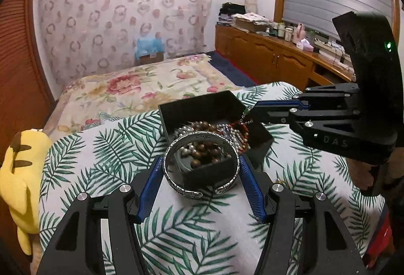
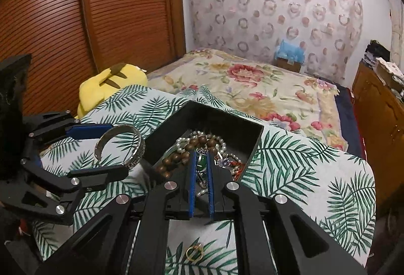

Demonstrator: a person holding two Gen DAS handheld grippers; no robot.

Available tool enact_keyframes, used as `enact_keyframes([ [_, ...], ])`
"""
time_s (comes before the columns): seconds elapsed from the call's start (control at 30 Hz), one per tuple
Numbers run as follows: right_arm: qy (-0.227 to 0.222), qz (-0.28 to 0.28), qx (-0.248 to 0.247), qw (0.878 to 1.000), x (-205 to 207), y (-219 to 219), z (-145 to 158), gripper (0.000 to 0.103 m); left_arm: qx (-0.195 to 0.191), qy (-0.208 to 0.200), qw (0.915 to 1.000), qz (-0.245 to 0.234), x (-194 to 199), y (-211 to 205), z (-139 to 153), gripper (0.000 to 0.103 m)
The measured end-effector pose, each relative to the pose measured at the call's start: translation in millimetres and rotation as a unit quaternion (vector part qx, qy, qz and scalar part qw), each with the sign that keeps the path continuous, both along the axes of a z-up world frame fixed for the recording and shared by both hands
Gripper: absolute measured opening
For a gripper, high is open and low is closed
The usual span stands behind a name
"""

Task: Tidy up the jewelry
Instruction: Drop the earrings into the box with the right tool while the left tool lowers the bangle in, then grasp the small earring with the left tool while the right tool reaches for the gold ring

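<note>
My left gripper [image 1: 200,169], half-spread, clamps the silver bangle [image 1: 200,164] just before the black box [image 1: 214,108] — my right gripper [image 2: 202,171], nearly closed, pinches a green pendant [image 2: 201,161] above it, for sorting.

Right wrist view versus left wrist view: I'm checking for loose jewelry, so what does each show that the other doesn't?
Only the right wrist view shows a gold ring lying loose on the leaf-print cloth, and the green pendant pinched in the right gripper. Only the left wrist view shows the wooden sideboard. Both show the silver bangle clamped in the left gripper and the black box holding beads.
</note>
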State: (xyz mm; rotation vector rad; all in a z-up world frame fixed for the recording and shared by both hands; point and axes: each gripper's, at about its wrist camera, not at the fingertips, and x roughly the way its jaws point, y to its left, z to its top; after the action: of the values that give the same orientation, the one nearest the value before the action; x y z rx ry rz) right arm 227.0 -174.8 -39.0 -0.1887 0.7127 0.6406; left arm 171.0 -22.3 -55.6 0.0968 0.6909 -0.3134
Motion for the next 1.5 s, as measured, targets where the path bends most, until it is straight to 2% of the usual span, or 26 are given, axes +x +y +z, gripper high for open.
enact_keyframes([
  [0.2,0.018,-0.013,0.006,1.0,17.8,2.6,-1.7,0.01,0.0,-0.004,1.0,0.007,12.9,2.0,3.7,0.058],
  [0.27,0.019,-0.011,0.007,1.0,21.2,1.9,-0.2,0.016,0.001,-0.005,1.0,0.007,17.0,1.2,4.4,0.058],
  [0.3,0.019,-0.013,0.008,1.0,21.0,1.8,-0.1,0.024,0.001,-0.005,1.0,0.007,18.8,0.9,4.5,0.058],
  [0.33,0.019,-0.016,0.011,1.0,22.4,0.2,0.8,0.028,0.001,-0.005,1.0,0.007,20.8,0.2,4.3,0.058],
  [0.53,0.018,-0.03,0.03,0.999,19.9,-14.1,2.4,0.029,-0.004,0.0,1.0,0.007,32.7,-5.1,-0.4,0.058],
  [1.03,-0.001,-0.038,0.032,0.999,-14.9,-46.5,1.2,0.029,0.006,0.012,0.9999,0.006,54.8,-27.9,-13.4,0.058],
  [1.33,-0.006,-0.039,0.024,0.999,-21.1,-45.4,0.0,0.029,0.002,0.006,0.9999,0.009,53.0,-27.6,-12.1,0.058],
  [1.5,0.004,-0.033,0.021,0.999,-34.9,-48.3,-12.5,0.029,-0.006,0.001,1.0,0.006,33.9,-21.0,-7.3,0.058],
])
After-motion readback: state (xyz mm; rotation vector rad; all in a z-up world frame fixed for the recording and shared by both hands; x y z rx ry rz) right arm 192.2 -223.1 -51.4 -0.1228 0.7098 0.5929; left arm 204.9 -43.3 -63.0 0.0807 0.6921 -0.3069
